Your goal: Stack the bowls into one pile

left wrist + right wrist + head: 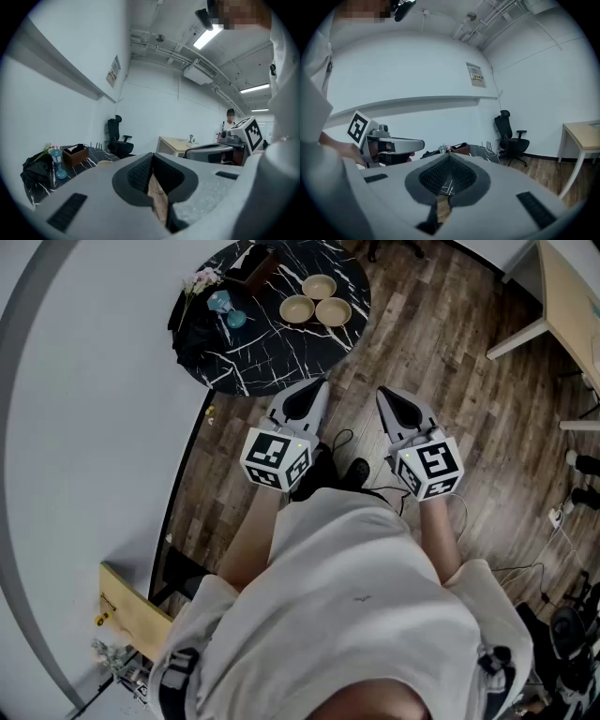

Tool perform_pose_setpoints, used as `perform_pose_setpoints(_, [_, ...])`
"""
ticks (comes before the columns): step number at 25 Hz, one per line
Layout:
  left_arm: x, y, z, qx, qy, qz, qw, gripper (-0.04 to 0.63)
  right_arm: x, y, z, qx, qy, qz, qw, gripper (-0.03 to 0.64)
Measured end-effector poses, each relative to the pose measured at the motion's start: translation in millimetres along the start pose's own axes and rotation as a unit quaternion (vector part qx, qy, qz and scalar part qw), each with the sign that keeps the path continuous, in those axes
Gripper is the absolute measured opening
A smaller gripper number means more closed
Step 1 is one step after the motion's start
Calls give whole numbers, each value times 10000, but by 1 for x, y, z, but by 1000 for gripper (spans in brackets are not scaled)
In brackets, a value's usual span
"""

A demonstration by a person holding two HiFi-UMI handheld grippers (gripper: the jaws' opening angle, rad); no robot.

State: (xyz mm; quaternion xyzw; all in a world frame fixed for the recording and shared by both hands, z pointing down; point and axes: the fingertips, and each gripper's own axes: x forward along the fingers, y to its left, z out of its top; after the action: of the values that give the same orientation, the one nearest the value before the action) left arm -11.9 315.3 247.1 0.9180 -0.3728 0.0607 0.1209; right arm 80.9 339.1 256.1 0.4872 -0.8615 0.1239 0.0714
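Three tan bowls [319,285], [296,308], [333,311] sit apart, side by side, on the round black marble table [272,357] at the top of the head view. Both grippers are held over the wooden floor, short of the table. My left gripper [314,390] is shut with nothing between its jaws. My right gripper [389,397] is beside it, also shut and empty. In the left gripper view the closed jaws of the left gripper [152,157] point past the table, and one bowl's rim [103,162] just shows. In the right gripper view the right gripper [449,157] faces the table's edge [485,152].
On the table stand a brown box [253,263], a blue hourglass-shaped ornament [225,307], flowers [202,279] and a black cloth [192,334]. A curved grey wall runs along the left. A pale wooden desk [567,296] is at the right, with cables [562,517] on the floor. A black office chair [117,136] stands behind the table.
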Motion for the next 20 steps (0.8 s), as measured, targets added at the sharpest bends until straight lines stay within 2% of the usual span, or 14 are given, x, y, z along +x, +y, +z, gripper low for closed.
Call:
perform_pose_setpoints(8, [-6,-5,-4,-222,-28,-22,9997,6,-6,0,-5,-108,70,-4,9999,3])
perform_pose_setpoints(13, [-7,-10,-17,-246,86,17,9997,6,-12,-3,-12,272,-8,54,9996,4])
perform_pose_setpoints(20, [-10,-8,-31,-385,258,28,9989,6,-11,-9,-25,354,116,12,9993,5])
